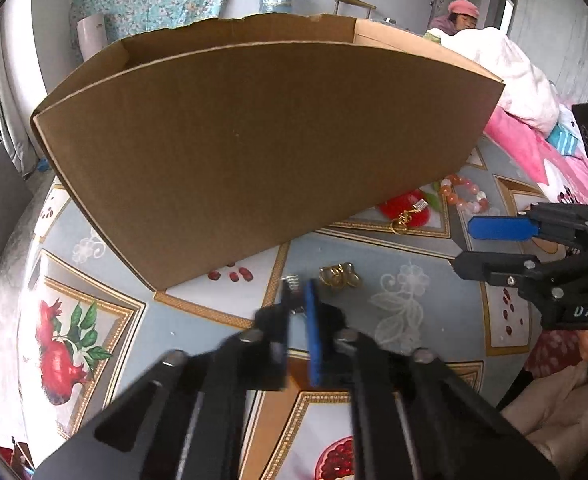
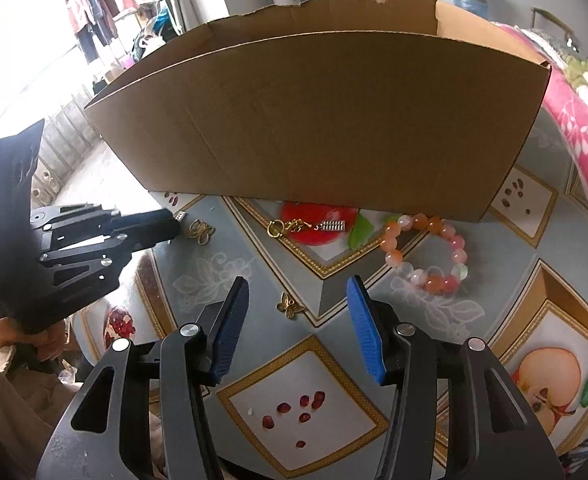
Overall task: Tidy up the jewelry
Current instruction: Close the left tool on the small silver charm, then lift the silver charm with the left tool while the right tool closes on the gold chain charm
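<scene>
Left gripper (image 1: 298,300) pinching a tiny silver charm (image 1: 292,283), right gripper (image 2: 298,312) wide open over the butterfly charm (image 2: 289,305); could easily slip out before reaching the cardboard box (image 1: 253,152).

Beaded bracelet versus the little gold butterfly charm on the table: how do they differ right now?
The beaded bracelet is a loop of orange, pink and white beads; the gold butterfly charm is one flat metal piece. The bracelet is much larger than the charm. The bracelet lies close to the cardboard box, right of the right claw; the charm lies just ahead of that claw's open fingers. Both rest loose on the patterned tablecloth, outside the box.
</scene>
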Action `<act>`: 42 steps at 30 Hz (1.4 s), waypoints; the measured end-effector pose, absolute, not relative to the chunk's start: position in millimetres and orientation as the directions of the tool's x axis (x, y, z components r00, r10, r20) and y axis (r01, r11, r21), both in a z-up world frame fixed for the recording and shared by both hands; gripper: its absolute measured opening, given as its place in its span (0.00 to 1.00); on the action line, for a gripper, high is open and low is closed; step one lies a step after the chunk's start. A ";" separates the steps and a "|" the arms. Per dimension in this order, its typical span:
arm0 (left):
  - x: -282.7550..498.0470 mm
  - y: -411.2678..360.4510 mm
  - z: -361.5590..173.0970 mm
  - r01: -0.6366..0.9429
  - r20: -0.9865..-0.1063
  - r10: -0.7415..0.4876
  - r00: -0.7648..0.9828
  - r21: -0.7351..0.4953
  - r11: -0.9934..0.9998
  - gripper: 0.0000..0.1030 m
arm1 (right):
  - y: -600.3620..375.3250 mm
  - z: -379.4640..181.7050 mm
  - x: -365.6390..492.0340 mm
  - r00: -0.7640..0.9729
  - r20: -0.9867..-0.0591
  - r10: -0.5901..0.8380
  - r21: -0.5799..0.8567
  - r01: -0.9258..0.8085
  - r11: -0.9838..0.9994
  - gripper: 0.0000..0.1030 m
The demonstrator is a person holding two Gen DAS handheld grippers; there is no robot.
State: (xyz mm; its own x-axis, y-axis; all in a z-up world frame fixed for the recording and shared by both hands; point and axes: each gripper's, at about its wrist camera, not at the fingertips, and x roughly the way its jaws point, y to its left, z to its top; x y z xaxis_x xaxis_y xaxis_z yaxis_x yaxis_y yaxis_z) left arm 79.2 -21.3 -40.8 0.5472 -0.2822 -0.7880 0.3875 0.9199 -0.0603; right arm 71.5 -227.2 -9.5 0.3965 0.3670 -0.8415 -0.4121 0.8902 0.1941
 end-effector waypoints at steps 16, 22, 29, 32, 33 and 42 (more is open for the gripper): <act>54.5 7.9 -4.4 0.367 -0.701 -0.374 0.607 -0.170 0.915 0.04 | -233.2 2.6 67.8 0.415 -0.833 0.366 0.188 -0.411 0.892 0.47; 53.2 17.1 8.8 0.375 -0.646 -0.420 0.637 -0.216 0.901 0.04 | -237.8 8.1 63.7 0.415 -0.833 0.367 0.193 -0.404 0.894 0.47; 54.4 26.2 -6.8 0.341 -0.671 -0.414 0.615 -0.248 0.907 0.04 | -230.7 9.8 58.8 0.405 -0.840 0.360 0.175 -0.426 0.888 0.47; 53.8 27.1 -8.3 0.335 -0.672 -0.410 0.617 -0.247 0.909 0.04 | -225.9 12.5 56.8 0.406 -0.841 0.358 0.160 -0.445 0.881 0.47; 53.7 27.1 -9.0 0.333 -0.672 -0.408 0.618 -0.246 0.910 0.04 | -223.8 12.6 56.9 0.405 -0.840 0.361 0.160 -0.451 0.878 0.47; 52.0 35.6 -13.4 0.318 -0.670 -0.400 0.625 -0.250 0.915 0.04 | -205.6 17.8 64.7 0.422 -0.836 0.351 0.121 -0.481 0.868 0.45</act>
State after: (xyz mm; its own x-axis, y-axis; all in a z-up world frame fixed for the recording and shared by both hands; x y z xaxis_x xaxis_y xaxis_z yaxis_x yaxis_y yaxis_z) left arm 52.0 35.6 -13.4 0.6252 -0.3999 -0.6702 0.3177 0.9148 -0.2495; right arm 64.7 -205.6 17.8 0.4219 0.3509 -0.8360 -0.4813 0.8681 0.1214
